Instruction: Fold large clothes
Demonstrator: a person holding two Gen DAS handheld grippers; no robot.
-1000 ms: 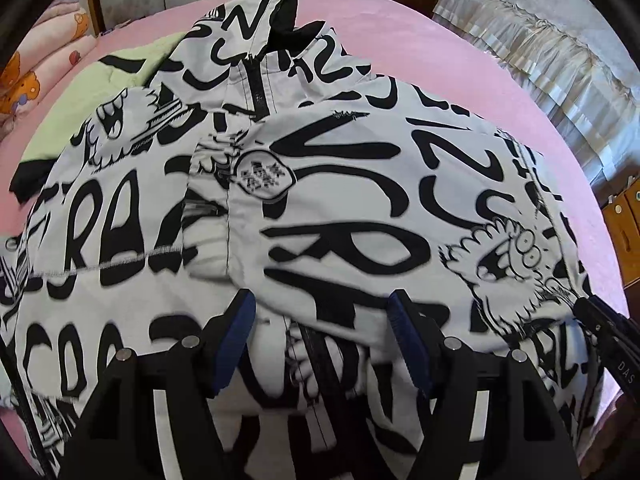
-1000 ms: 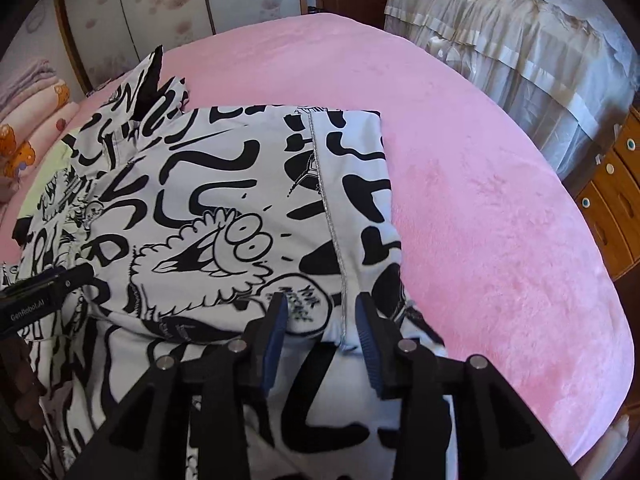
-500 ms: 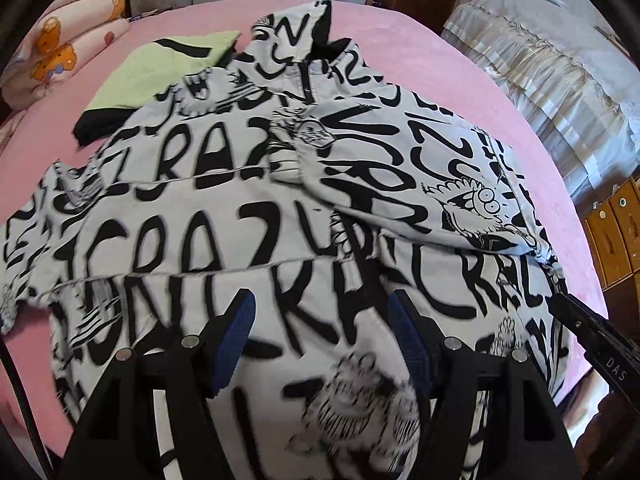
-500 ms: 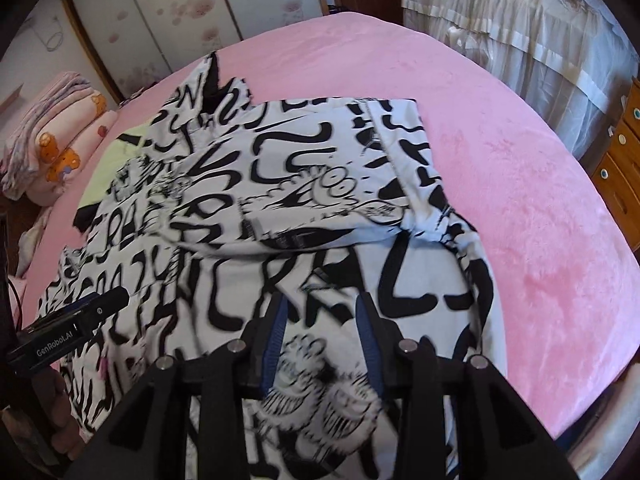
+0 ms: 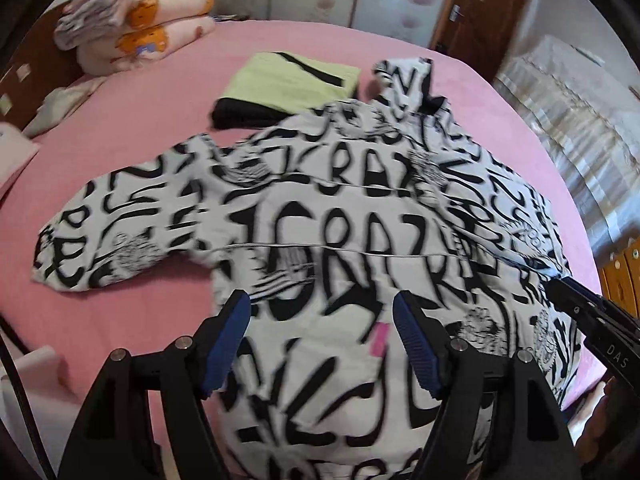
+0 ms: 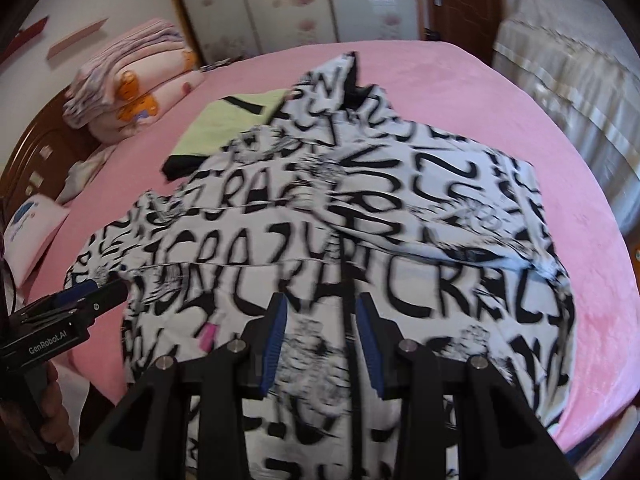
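One jacket [image 5: 320,240], white with black lettering, is laid flat on the pink bed [image 5: 140,140]; its body lies toward the near edge and its collar [image 5: 404,80] points away. One sleeve [image 5: 120,240] is spread out to the left side, while the other [image 6: 440,216] is seen folded across the chest. One small pink tag [image 5: 379,338] is noted on the lower part.

Two grippers are counted. The left gripper [image 5: 322,344] is held above the jacket's lower part with its jaws wide apart and nothing between them. The right gripper [image 6: 322,344] is held above the lower middle of the garment, jaws parted more narrowly, nothing clamped; whether the pads touch the cloth cannot be told. Each gripper appears at the edge of the other's view.

One folded green garment [image 5: 292,80] with black trim is partly covered by the jacket's shoulder. One stack of folded blankets [image 5: 136,28] is placed at the far left. One wooden door [image 5: 480,8] and one draped piece of furniture [image 6: 568,100] are recorded beyond the bed.
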